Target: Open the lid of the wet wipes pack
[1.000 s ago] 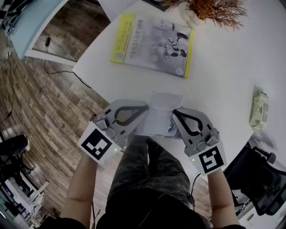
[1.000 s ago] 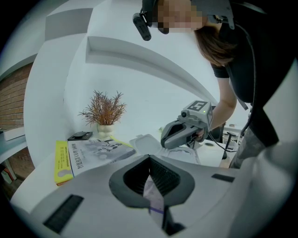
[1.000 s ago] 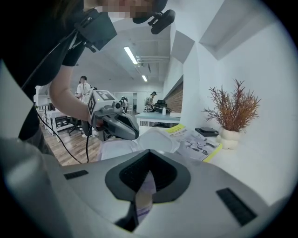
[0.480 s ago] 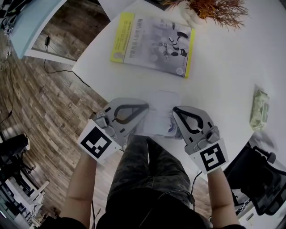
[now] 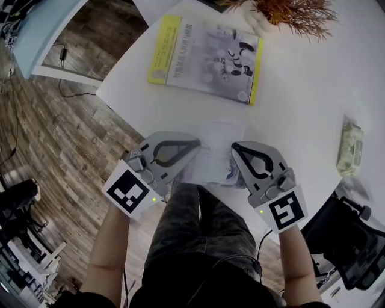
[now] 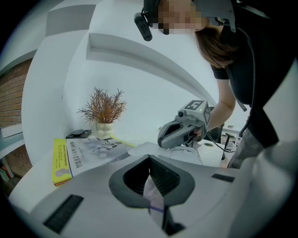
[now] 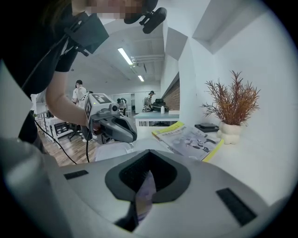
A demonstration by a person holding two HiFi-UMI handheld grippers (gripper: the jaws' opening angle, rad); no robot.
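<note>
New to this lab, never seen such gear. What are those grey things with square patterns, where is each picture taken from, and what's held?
They are hand-held grabbing tools; a person carries two. One picture looks down from a camera on the person's head; the other two come from cameras riding on the tools. The left gripper and right gripper each have their fingers shut on one end of a wet wipes pack at the edge of a table. A book, a plant and another small pack are on it too.

Left gripper (image 6: 150, 174) jaws pinched on wet wipes pack (image 6: 153, 197) edge, right gripper (image 6: 164, 139) just beyond, yellow-edged book (image 6: 88, 153) left, dried plant (image 6: 103, 107) behind.
</note>
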